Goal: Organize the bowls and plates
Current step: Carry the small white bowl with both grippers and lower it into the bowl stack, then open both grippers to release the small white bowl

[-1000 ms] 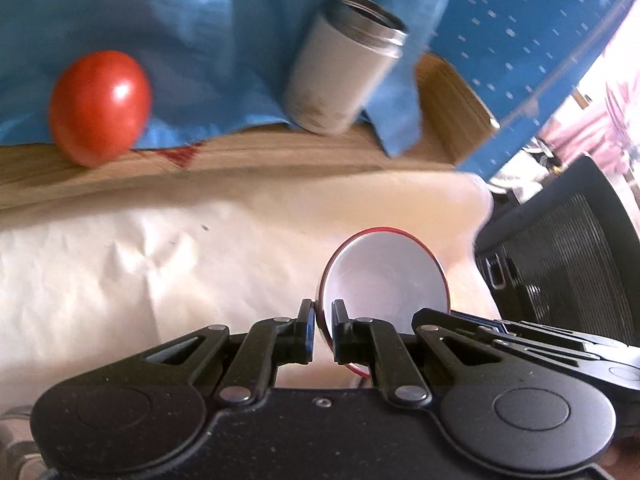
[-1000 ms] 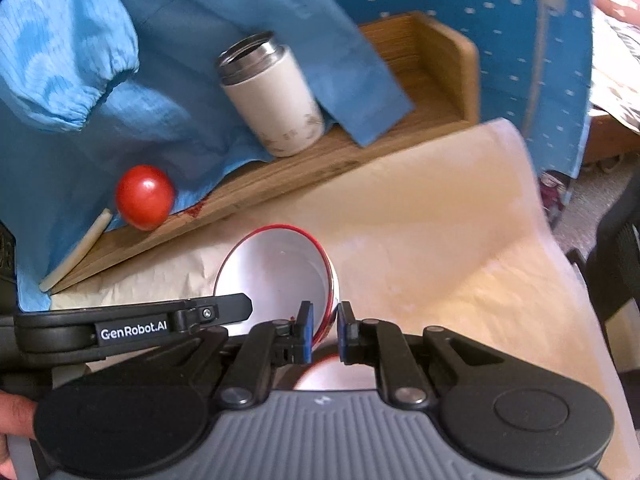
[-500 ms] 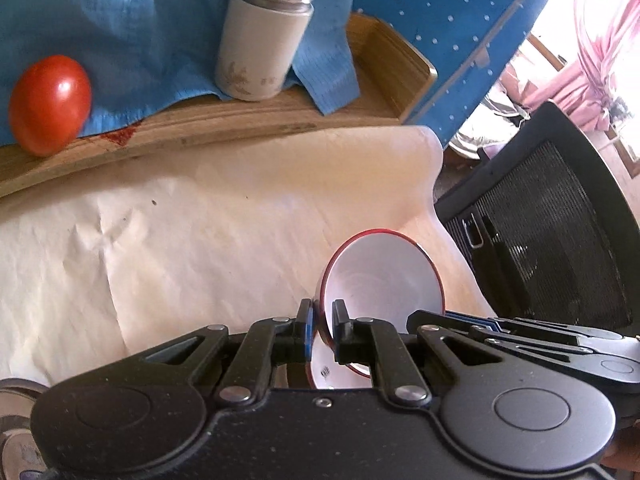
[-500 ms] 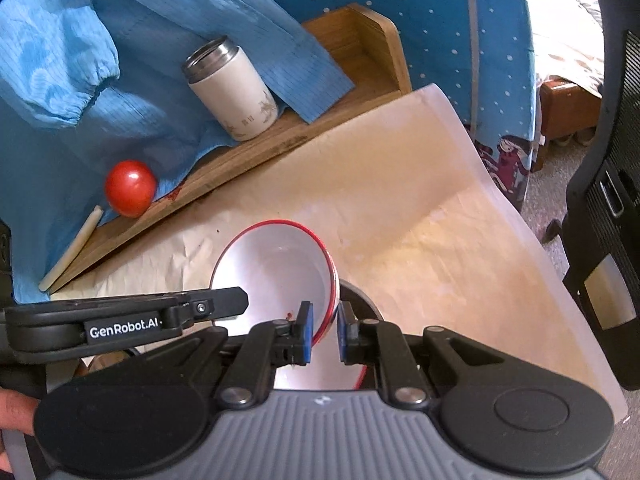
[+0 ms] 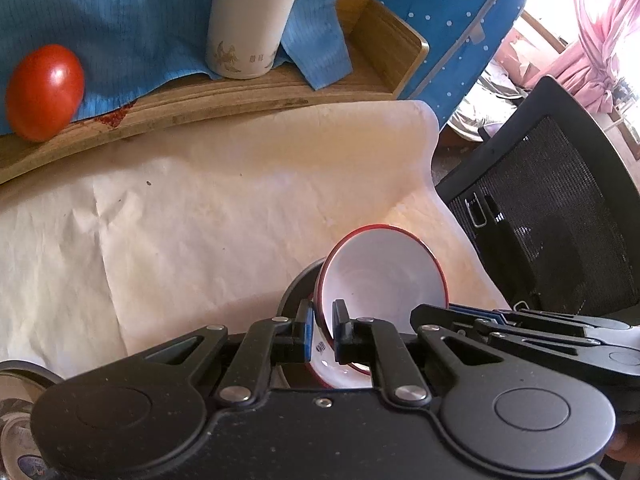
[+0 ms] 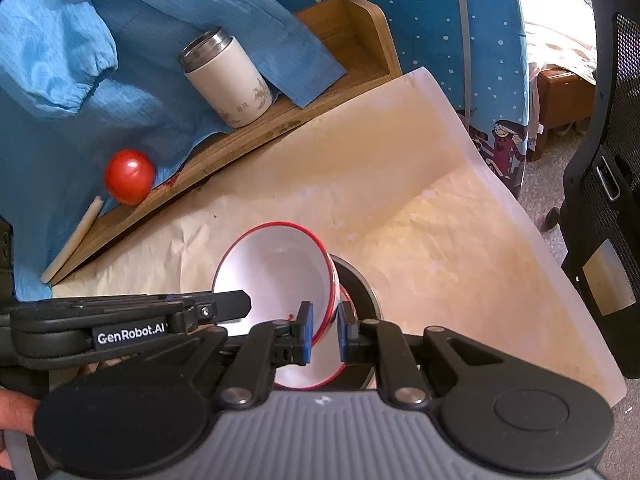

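**Gripping one red-rimmed bowl from both sides**

Hiding most of the lower dishes, the gripper bodies are filling the bottom of both views. The left gripper [image 5: 322, 330] is clamping the near-left rim of a white bowl with a red rim [image 5: 382, 276], and the right gripper [image 6: 323, 330] is pinching the opposite rim of that same bowl [image 6: 276, 276]. The bowl is tilting, its open mouth facing away from the cameras, above a dark round dish [image 6: 358, 280] on the paper-covered bench [image 6: 420, 220]. Another red-edged white dish [image 5: 332, 372] is peeking out beneath, largely covered; its shape is hard to make out. A small red speck is showing inside the bowl near the right gripper's pad.

Only the left view is catching a patterned metal-rimmed item [image 5: 18, 412] cut off at the lower left corner. Only the right view is showing a pale stick [image 6: 72, 240] lying on the wooden tray [image 6: 240, 148]. Both are showing a tomato [image 5: 44, 92] and a white tumbler [image 5: 248, 28] against blue cloth [image 5: 112, 20].
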Demonstrator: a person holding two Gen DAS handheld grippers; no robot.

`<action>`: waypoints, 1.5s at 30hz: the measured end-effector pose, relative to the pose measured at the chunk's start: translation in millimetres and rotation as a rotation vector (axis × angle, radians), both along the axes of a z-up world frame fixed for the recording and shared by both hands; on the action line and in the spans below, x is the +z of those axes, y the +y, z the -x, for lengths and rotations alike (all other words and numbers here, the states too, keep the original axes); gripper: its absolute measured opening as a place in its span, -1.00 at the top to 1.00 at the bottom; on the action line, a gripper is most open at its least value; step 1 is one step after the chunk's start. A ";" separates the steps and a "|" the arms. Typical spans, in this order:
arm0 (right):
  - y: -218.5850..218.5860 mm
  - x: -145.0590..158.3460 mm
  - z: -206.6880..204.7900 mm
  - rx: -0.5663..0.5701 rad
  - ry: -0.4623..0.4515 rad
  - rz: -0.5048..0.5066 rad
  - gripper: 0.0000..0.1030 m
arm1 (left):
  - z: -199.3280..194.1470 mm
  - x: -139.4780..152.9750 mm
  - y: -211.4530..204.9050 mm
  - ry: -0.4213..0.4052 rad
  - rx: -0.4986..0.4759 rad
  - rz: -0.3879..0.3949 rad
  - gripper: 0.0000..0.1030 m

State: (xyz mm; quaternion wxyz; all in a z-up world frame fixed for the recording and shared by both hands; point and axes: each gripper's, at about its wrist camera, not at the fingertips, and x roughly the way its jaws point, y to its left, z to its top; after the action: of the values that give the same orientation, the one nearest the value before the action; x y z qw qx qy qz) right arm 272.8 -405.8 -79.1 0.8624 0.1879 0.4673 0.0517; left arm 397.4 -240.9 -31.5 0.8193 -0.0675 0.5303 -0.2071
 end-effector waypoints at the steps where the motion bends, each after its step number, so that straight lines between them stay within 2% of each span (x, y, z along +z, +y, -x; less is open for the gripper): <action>1: -0.3 -0.1 0.7 0.002 0.002 0.000 0.72 | 0.7 -0.2 -0.9 0.001 -0.004 -0.003 0.82; 25: -2.5 -12.1 5.2 0.018 0.095 -0.037 0.60 | 8.6 -11.8 -9.2 0.071 -0.042 -0.053 0.78; 45: -2.9 -15.3 0.0 0.009 0.095 -0.037 0.59 | 3.7 -14.1 -10.2 0.074 -0.028 -0.063 0.67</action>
State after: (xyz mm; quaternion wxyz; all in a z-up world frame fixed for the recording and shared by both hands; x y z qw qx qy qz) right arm 272.8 -408.7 -94.5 0.8352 0.2040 0.5077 0.0551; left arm 393.7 -251.1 -45.6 0.7980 -0.0419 0.5672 -0.1993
